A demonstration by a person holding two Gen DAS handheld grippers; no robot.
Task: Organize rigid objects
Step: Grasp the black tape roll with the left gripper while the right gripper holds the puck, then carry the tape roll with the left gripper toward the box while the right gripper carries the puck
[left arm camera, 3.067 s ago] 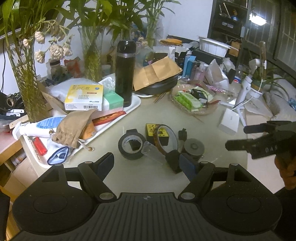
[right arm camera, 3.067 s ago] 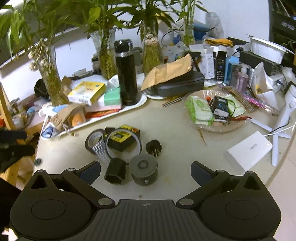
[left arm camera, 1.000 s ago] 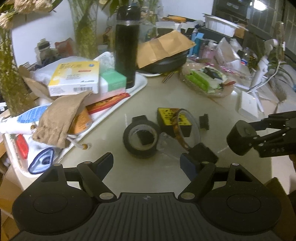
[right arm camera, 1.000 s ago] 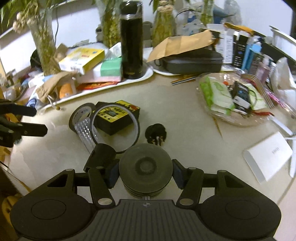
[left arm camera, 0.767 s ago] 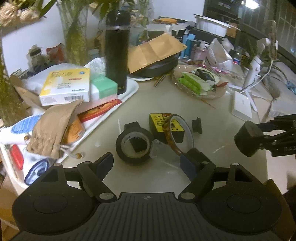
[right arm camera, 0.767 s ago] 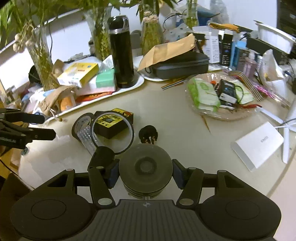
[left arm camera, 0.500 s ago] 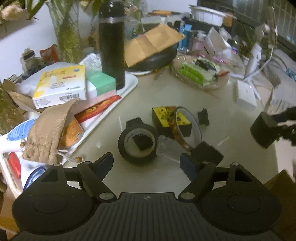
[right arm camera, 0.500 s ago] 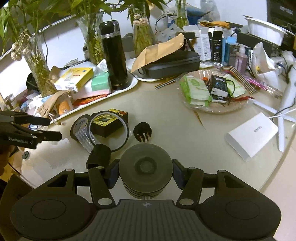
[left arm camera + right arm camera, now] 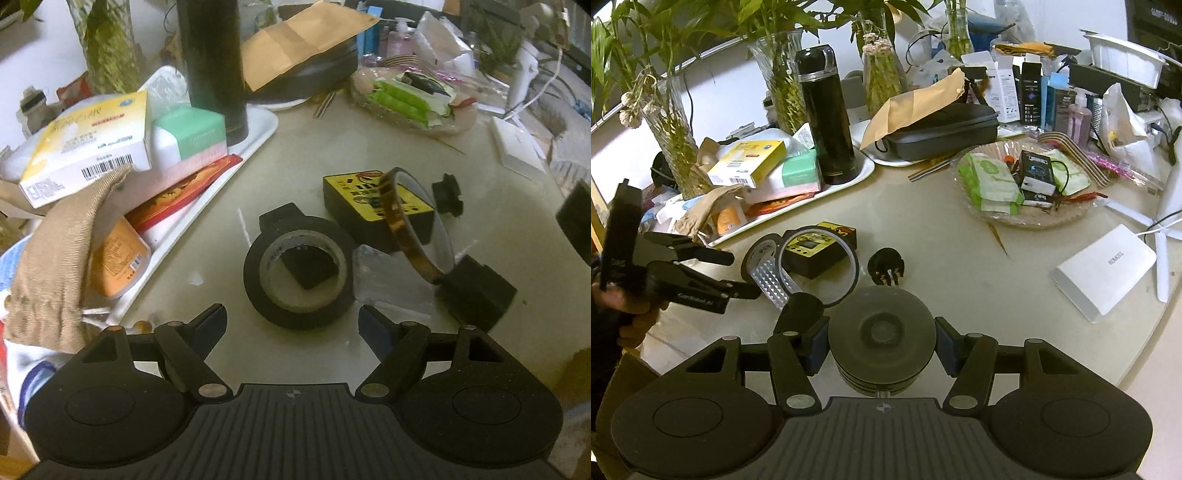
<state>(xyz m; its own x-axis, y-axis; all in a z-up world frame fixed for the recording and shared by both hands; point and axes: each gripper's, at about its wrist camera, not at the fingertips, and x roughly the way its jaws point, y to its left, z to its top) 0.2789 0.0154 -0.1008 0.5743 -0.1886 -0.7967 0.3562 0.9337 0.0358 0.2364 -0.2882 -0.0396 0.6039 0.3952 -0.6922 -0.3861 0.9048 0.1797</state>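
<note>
My right gripper (image 9: 882, 341) is shut on a dark grey round puck (image 9: 882, 332) and holds it above the table. My left gripper (image 9: 293, 325) is open, its fingers just short of a black tape roll (image 9: 299, 271) lying flat; it shows in the right wrist view (image 9: 738, 275) too. Behind the roll lie a yellow-and-black box (image 9: 376, 206), a thin amber tape ring (image 9: 406, 229) standing on edge, a black block (image 9: 474, 288), a black plug (image 9: 447, 194) and a clear studded piece (image 9: 388, 282). The puck shows at the right edge (image 9: 574, 229).
A white tray (image 9: 258, 136) at the left holds a black flask (image 9: 827, 118), boxes and a tan pouch (image 9: 55, 258). A glass dish of packets (image 9: 1023, 184), a white box (image 9: 1104, 266), a black case (image 9: 938, 129) and vases (image 9: 779, 77) crowd the back.
My right gripper closed on the puck and lifted it up and back. My left gripper moved forward and lower, close to the black tape roll.
</note>
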